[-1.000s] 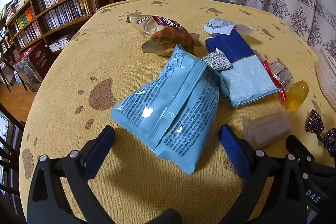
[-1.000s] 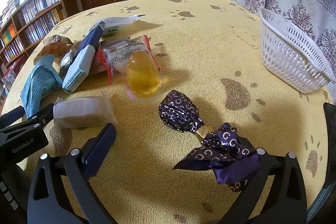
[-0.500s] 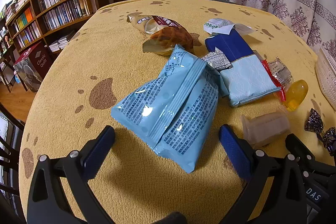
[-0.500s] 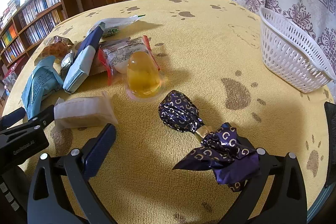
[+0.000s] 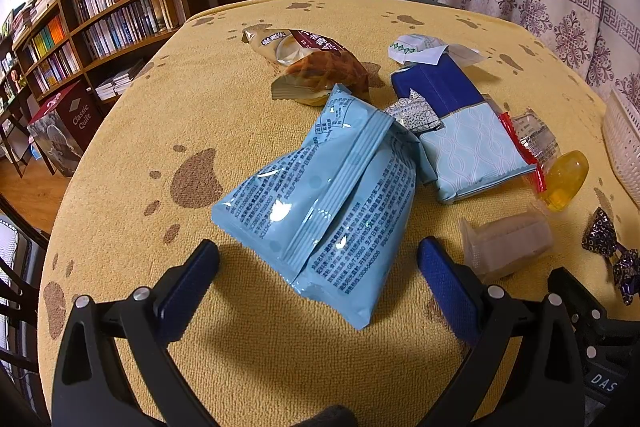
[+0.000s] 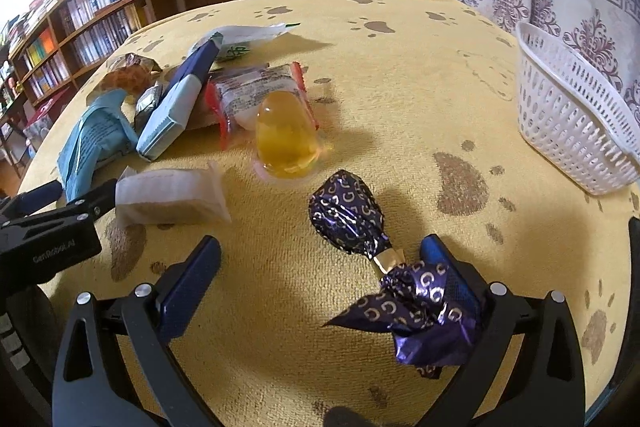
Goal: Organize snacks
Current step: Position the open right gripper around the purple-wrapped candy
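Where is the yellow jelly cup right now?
In the right wrist view the jelly cup sits mid-table, against the red-edged packet behind it, with the purple candy just nearer the camera; the white basket stands far to its right.

Left claw spread wide around the light-blue snack bag's near end

I read "Classic Quilt" on the red box by the bookshelf, "GenRobot.AI" on the left gripper body, "G" letters on the purple candy wrapper.
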Demonstrator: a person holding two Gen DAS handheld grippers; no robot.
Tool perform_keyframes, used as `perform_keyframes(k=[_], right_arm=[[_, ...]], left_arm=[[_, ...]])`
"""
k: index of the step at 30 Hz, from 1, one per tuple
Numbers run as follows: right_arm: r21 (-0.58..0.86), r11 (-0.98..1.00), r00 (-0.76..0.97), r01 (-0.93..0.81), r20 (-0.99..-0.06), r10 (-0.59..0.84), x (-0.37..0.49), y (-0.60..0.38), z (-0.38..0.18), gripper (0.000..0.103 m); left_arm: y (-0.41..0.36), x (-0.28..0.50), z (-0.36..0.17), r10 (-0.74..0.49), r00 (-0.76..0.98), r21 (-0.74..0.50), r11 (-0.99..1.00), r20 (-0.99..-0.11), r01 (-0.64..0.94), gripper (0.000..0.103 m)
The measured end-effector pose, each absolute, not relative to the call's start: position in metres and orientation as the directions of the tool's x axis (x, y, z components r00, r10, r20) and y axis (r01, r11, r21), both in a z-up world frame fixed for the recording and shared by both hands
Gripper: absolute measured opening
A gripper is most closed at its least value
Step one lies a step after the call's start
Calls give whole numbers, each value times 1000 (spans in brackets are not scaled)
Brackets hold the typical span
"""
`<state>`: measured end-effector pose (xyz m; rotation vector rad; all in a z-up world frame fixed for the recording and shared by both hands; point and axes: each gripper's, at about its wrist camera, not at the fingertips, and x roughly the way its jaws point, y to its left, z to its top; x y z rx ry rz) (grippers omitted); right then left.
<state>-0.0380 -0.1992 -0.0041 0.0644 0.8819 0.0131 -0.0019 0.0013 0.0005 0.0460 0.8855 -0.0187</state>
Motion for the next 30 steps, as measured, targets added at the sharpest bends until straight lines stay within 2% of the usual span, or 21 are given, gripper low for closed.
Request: perform_keyframes(k=[30], right_arm=[[58,998,633,5,-773,41,-39,-198,-5,101]], left_arm=[[-1,-5,0,3,633,31,999,-774,33,98]])
